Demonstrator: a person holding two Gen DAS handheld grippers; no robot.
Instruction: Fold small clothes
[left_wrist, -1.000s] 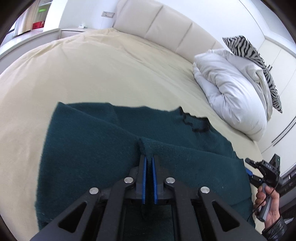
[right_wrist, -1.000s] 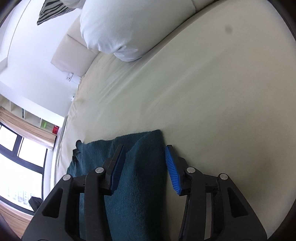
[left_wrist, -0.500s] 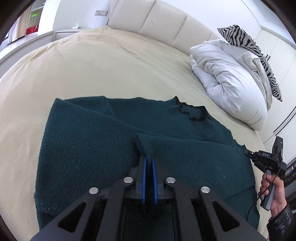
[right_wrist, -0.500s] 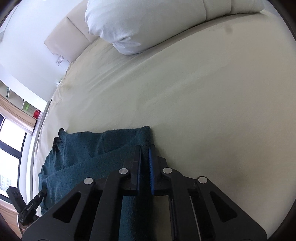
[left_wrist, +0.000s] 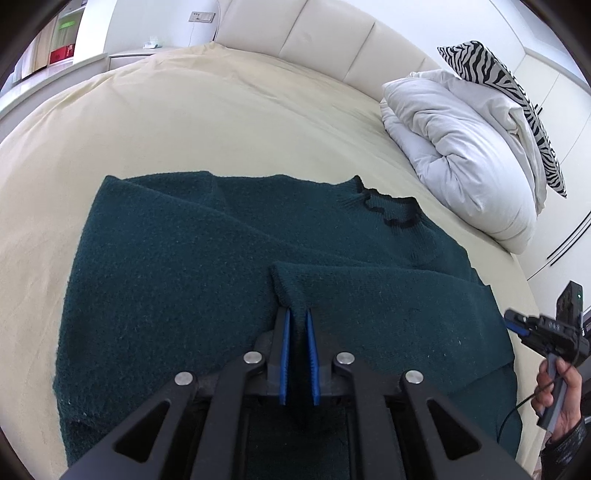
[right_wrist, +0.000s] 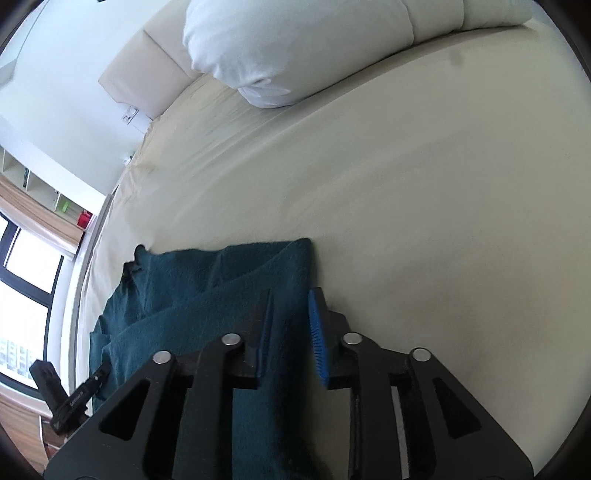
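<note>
A dark teal knitted sweater (left_wrist: 177, 266) with a black collar (left_wrist: 391, 210) lies spread on the cream bed (left_wrist: 184, 122). My left gripper (left_wrist: 297, 317) is shut on a folded-over edge of the sweater, held over the garment's middle. In the right wrist view the sweater (right_wrist: 192, 291) lies at lower left. My right gripper (right_wrist: 291, 306) is open, its blue pads straddling the sweater's edge without pinching it. The right gripper and the hand holding it also show in the left wrist view (left_wrist: 517, 325) at the sweater's right side.
A white duvet (left_wrist: 465, 155) and a zebra-print pillow (left_wrist: 517, 96) lie at the bed's far right. A padded cream headboard (left_wrist: 332, 40) runs along the back. A window (right_wrist: 22, 280) and shelves (right_wrist: 44, 184) stand beyond the bed's left side.
My right gripper shut on the sweater edge half a second ago and has now opened again. My left gripper stays shut on its fold and the sweater has settled flatter.
</note>
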